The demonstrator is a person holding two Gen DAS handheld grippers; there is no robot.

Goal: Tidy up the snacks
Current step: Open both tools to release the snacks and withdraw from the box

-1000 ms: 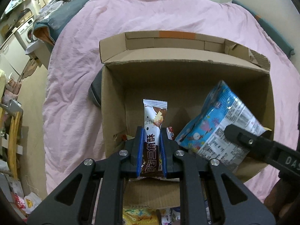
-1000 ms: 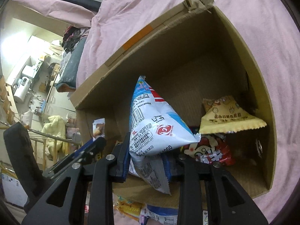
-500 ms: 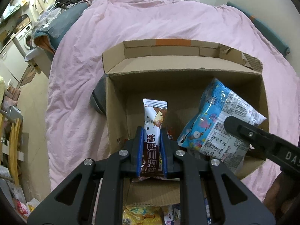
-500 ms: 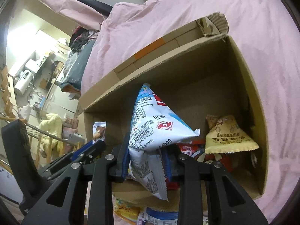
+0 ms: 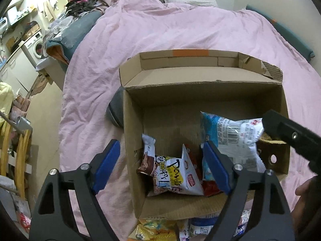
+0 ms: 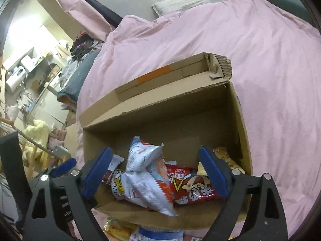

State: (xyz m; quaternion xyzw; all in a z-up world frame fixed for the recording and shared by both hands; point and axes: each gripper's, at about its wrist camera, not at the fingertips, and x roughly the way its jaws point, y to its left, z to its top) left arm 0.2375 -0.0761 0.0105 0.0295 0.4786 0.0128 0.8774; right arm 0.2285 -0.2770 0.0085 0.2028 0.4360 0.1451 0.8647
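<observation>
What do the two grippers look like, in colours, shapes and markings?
The left gripper and the right gripper look alike: matte black plastic frames with triangular cut-outs, silver round screws at the joints, and long blue pads on the inner faces of the fingers. White lettering sits on the left gripper's side in the right wrist view, too cropped to read. No cables or sleeves are visible.

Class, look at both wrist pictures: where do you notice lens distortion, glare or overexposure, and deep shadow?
Left wrist view: fisheye bends the cardboard box rim, dark vignette fills the corners, and the blue-white snack bag shows glare. Right wrist view: the room at upper left is washed out by bright light, the box's inner right corner lies in shadow, and the pink duvet curves strongly.
</observation>
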